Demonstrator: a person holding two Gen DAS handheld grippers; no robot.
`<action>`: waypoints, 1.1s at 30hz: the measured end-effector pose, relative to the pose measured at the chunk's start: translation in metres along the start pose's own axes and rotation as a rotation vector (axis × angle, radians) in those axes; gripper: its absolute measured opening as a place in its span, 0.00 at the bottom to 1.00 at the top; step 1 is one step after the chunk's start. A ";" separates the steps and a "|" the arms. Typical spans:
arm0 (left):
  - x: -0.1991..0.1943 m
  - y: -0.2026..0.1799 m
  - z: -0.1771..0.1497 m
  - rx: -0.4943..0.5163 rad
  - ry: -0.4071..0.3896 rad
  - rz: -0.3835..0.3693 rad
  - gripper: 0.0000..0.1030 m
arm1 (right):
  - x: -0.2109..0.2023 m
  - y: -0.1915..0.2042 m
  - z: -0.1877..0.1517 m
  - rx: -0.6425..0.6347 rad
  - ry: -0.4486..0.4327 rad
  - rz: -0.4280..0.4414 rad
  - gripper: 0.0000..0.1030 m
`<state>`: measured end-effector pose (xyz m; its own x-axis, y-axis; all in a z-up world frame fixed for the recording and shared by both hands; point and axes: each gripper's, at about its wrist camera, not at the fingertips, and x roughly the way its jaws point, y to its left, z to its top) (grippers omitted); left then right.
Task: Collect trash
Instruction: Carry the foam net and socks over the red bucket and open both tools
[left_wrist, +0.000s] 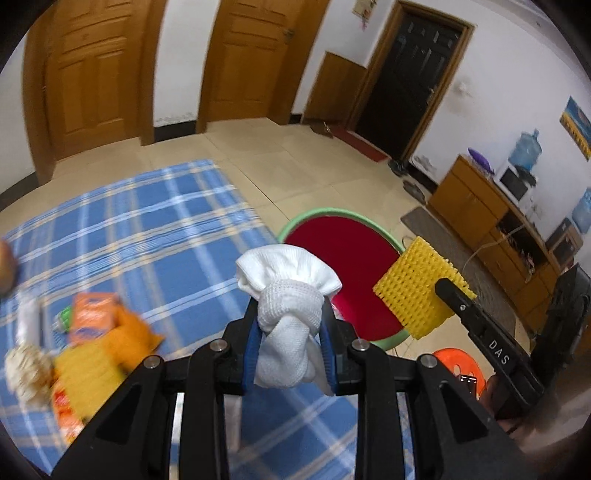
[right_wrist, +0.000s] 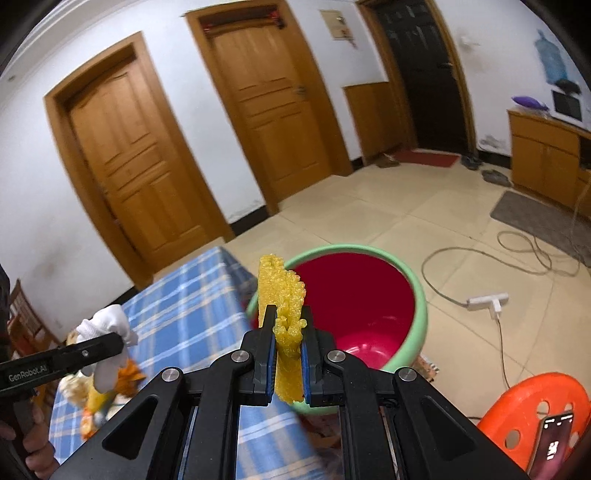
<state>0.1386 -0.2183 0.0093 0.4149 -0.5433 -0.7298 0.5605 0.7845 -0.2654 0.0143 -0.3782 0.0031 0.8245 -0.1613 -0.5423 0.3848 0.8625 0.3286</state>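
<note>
My left gripper (left_wrist: 290, 310) is shut on a white sock (left_wrist: 286, 295), held above the edge of the blue plaid table (left_wrist: 147, 229). My right gripper (right_wrist: 288, 317) is shut on a yellow foam net (right_wrist: 282, 295), held beside the rim of the green bin with a red inside (right_wrist: 354, 291). The bin also shows in the left wrist view (left_wrist: 347, 266), with the yellow foam net (left_wrist: 417, 288) over its right side. The white sock (right_wrist: 110, 328) shows at the left in the right wrist view. More trash (left_wrist: 92, 332), orange and yellow wrappers, lies on the table, blurred.
An orange plastic stool (right_wrist: 535, 413) with a phone (right_wrist: 554, 443) on it stands right of the bin. A power strip and cables (right_wrist: 487, 299) lie on the tiled floor. Wooden doors (right_wrist: 147, 155) and a wooden cabinet (left_wrist: 491, 221) line the walls.
</note>
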 end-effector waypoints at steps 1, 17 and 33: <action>0.007 -0.007 0.003 0.016 0.004 0.001 0.28 | 0.005 -0.005 0.000 0.015 0.006 -0.005 0.10; 0.097 -0.059 0.026 0.164 0.075 -0.020 0.33 | 0.051 -0.054 0.003 0.164 0.086 -0.031 0.17; 0.061 -0.055 0.034 0.138 -0.024 0.021 0.59 | 0.030 -0.045 0.005 0.151 0.035 -0.039 0.31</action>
<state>0.1574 -0.3046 0.0005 0.4437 -0.5350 -0.7190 0.6441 0.7482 -0.1593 0.0237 -0.4243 -0.0240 0.7942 -0.1740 -0.5822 0.4761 0.7735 0.4184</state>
